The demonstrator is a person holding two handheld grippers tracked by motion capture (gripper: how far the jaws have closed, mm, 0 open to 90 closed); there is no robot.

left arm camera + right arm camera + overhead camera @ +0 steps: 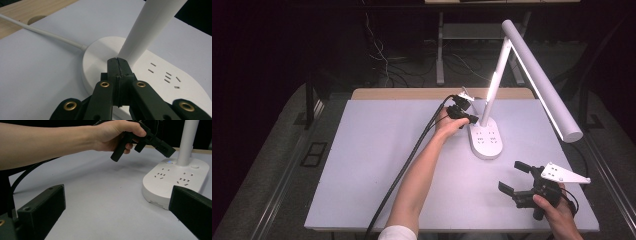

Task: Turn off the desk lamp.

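Right gripper [515, 177] gapes empty near the table [362, 165] edge — left gripper [117, 65], jaws closed, meets the lamp base [486, 140].

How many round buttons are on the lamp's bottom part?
2. In the right gripper view, one button glows blue left of the lamp's pole; the other button sits right of it. The pole may hide more.

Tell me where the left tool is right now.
In the high view the left tool is at the table's far middle, its shut tip at the near-left corner of the lamp base, beside the lamp's upright post.
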